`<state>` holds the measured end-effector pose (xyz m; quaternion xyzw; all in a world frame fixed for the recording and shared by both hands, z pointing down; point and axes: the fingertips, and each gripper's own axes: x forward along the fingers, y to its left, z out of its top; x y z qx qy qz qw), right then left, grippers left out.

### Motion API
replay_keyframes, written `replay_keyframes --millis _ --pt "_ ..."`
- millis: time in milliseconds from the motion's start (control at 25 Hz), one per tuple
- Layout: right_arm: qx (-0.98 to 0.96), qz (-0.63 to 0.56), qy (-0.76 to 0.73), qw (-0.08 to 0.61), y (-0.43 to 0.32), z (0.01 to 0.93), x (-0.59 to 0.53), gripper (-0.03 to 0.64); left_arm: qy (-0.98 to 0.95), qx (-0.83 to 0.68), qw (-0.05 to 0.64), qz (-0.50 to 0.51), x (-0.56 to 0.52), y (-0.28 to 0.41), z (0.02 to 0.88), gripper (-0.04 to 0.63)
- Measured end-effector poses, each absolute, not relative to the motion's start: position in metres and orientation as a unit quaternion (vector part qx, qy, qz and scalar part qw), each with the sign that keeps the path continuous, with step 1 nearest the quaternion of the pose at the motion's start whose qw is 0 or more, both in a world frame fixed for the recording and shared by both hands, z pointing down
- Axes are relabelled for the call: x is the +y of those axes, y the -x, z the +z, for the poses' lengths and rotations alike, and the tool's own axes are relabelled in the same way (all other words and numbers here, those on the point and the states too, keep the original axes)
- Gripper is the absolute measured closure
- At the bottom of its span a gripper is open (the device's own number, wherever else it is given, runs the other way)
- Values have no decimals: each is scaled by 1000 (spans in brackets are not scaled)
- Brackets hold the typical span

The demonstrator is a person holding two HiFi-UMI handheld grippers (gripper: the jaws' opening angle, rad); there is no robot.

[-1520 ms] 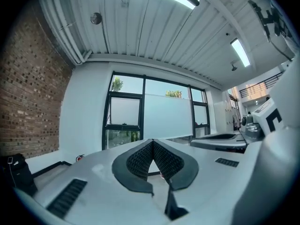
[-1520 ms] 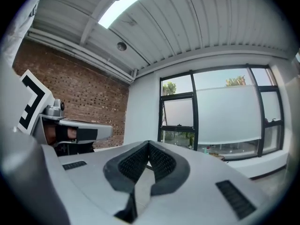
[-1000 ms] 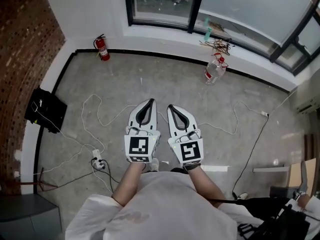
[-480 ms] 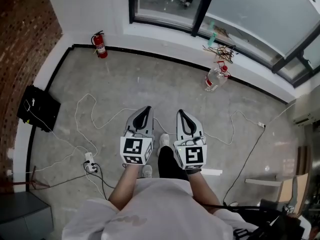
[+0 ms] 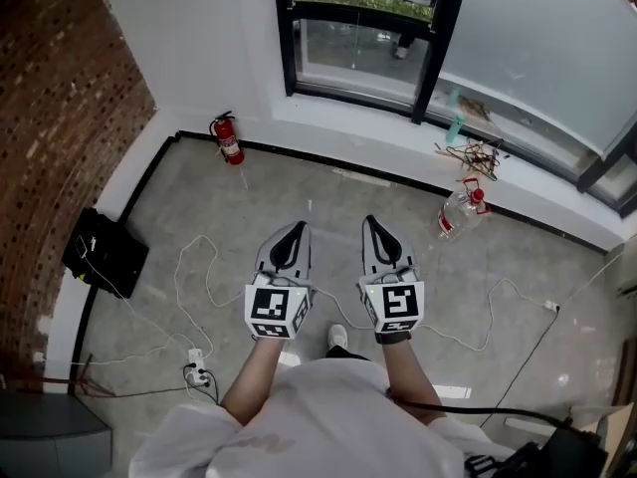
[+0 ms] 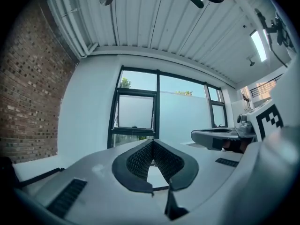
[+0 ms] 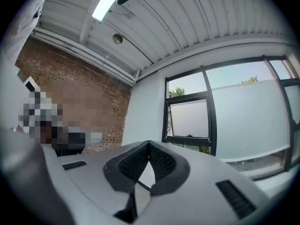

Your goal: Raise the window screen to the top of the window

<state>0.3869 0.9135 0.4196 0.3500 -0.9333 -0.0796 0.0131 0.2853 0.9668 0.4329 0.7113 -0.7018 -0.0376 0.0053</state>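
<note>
**Both hand-held grippers closed and empty, well short of the window**

The left hand-held gripper (image 5: 295, 227) and the right hand-held gripper (image 5: 372, 223) are held side by side in front of the person, near each other but not touching, both pointing level toward the window (image 5: 360, 30). In the left gripper view the two ribbed pads meet at their tips, with nothing between them. The right gripper view shows the same: jaws together, nothing held. Neither hand-held gripper touches anything.

The window is black-framed and set in the white wall ahead, above a white sill. A stretch of bare concrete floor (image 5: 299, 182) lies between it and the grippers. Its left part carries a small sash (image 6: 136, 111) with a frosted pane, tilted open at the bottom. Wider frosted glass runs off to the right. Which part is the window screen cannot be told from these views.

A red fire extinguisher (image 5: 229, 139) stands against the wall to the left of the window, beside the brick wall (image 5: 60, 118). A plastic bottle (image 5: 460, 212) lies on the floor below the sill to the right.
</note>
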Motion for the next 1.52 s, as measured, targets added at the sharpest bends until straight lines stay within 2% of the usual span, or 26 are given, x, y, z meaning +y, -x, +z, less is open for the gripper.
replay_keyframes --millis 320,680,920,1160,1320,1520 --pt "-945 -31 -326 19 -373 442 813 618 -688 -725 5 -39 879 -276 434 595" --pt "-956 11 -290 34 -315 468 765 618 -681 -731 9 -45 816 -227 446 595" --pt "-948 32 -314 44 -264 485 691 618 -693 -721 1 -17 737 -171 464 595" --pt "-946 -9 -324 8 -169 435 599 618 -705 -708 -38 -17 640 -81 426 595" --pt "-943 -5 -331 23 -122 443 569 618 -721 -692 -45 -7 605 -39 420 595" --pt "-943 16 -329 50 -87 463 536 618 -723 -690 -1 -18 558 -3 442 595"
